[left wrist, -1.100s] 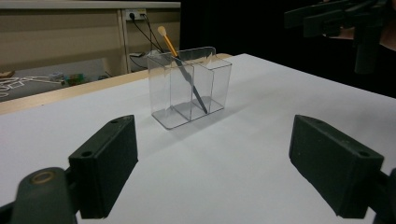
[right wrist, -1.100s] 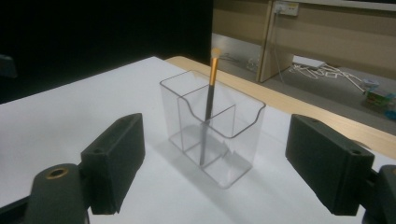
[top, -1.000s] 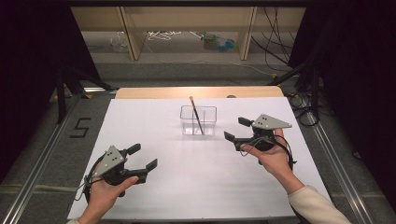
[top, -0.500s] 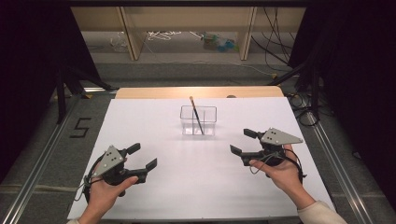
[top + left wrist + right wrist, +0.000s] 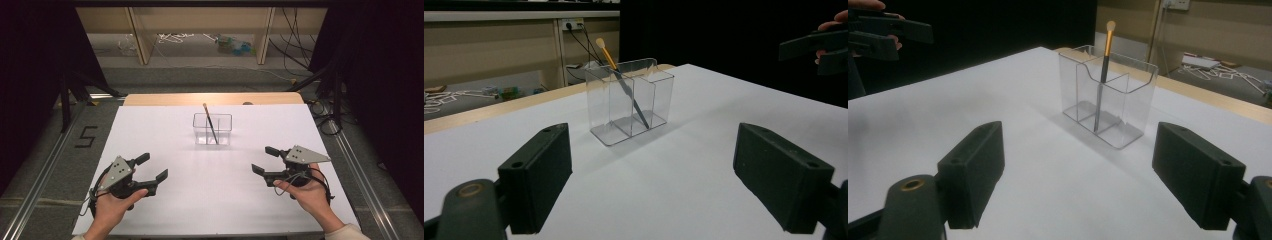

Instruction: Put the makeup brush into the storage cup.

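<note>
A clear plastic organizer (image 5: pixel 220 131) with several compartments stands at the back middle of the white table (image 5: pixel 210 200). A slim brush (image 5: pixel 209 121) with a gold ferrule and pale tip leans in its middle compartment. My left gripper (image 5: pixel 152 167) is open and empty at the front left, well short of the organizer. At the front right, my right gripper (image 5: pixel 264 160) is open and empty too. The left gripper view has its jaws wide apart (image 5: pixel 654 185) framing the organizer (image 5: pixel 659 95) and brush (image 5: pixel 621 82). The right gripper view (image 5: pixel 1078 180) faces the organizer (image 5: pixel 1128 105) and brush (image 5: pixel 1104 60) likewise.
A wooden strip (image 5: pixel 210 98) edges the table's far side. Behind it are shelf posts and loose cables (image 5: pixel 175 39) on the floor. Metal rails (image 5: pixel 45 165) run along both sides, with a "5" mark (image 5: pixel 86 136) at left. Dark curtains flank the table.
My right gripper has drawn back from beside the organizer toward the table's front right, staying open. The left gripper has held still.
</note>
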### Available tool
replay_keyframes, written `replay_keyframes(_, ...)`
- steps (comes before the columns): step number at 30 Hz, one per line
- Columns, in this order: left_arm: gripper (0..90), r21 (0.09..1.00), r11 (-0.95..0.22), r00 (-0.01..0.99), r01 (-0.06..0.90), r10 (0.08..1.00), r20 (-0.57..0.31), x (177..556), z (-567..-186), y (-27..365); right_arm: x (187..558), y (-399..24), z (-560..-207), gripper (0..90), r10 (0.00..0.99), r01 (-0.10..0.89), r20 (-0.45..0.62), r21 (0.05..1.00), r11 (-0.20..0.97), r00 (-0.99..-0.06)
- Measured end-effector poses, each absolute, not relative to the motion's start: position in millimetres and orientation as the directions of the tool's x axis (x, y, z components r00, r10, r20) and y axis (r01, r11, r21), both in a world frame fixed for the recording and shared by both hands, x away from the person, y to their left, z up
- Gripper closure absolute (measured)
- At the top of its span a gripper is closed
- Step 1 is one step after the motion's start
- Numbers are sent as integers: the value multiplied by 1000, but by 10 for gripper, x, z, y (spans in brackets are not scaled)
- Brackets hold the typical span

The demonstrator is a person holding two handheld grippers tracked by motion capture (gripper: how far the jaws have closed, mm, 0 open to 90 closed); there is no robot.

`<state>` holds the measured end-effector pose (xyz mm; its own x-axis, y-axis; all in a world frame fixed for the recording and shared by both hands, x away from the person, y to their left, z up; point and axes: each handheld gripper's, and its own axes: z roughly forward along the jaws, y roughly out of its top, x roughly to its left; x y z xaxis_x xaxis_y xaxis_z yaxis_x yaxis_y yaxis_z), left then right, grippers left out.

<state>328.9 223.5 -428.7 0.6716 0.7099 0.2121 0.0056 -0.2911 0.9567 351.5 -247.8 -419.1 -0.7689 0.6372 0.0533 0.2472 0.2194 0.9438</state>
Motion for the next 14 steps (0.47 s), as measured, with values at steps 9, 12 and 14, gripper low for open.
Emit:
replay_keyframes(9,155,955,-295,672,9,710,213,3301,-4298,2227,3525,-2476,-4221,217,632,262,63,938,227,-772)
replay_keyframes(12,155,955,-295,671,11,711,211,3305,-4300,2229,3527,-2472,-4223,217,628,261,60,937,232,-776)
replay_keyframes(14,155,955,-296,671,11,711,212,3306,-4302,2230,3523,-2469,-4224,217,629,262,61,937,232,-775)
